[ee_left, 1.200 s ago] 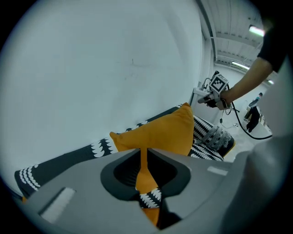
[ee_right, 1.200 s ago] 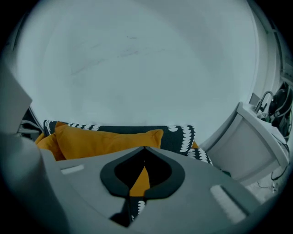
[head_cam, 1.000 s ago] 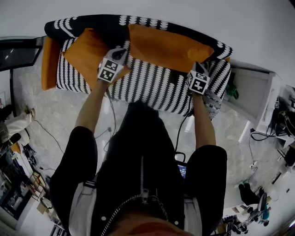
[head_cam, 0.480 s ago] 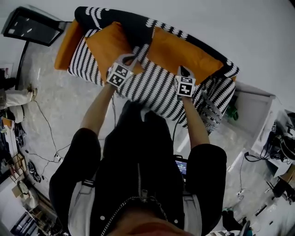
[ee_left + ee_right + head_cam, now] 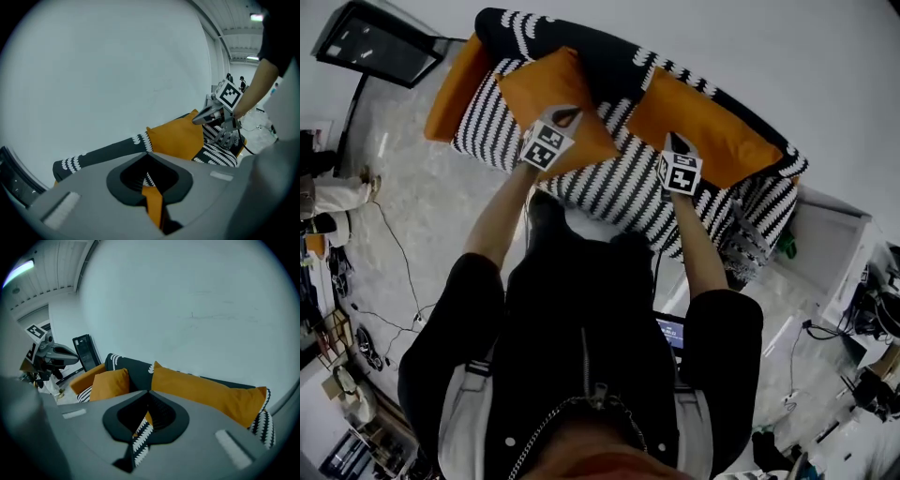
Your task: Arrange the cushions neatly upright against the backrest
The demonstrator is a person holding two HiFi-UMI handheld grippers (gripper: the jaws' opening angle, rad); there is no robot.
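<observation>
Jaws are pressed shut on both. The small cushion [image 5: 539, 89] is seen under the left gripper [image 5: 565, 117], the long cushion [image 5: 712, 131] at 2 o'clock of the right gripper [image 5: 678, 142].

Light: even, diffuse, indoor, from overhead. Ceiling strip [image 5: 21, 269] glows top left in right gripper view, ceiling lamps [image 5: 257, 17] top right in left gripper view. Wall [image 5: 187, 310] evenly lit, pale blue-grey cast. Shadows soft.
Gripper views: heavy fisheye, black vignette at corners, foreground near lens soft.
Head view: edges bowed, orange cushion [image 5: 539, 89] and striped sofa [image 5: 609, 192] sharp, dark clothing [image 5: 581, 356] crushed near black.
</observation>
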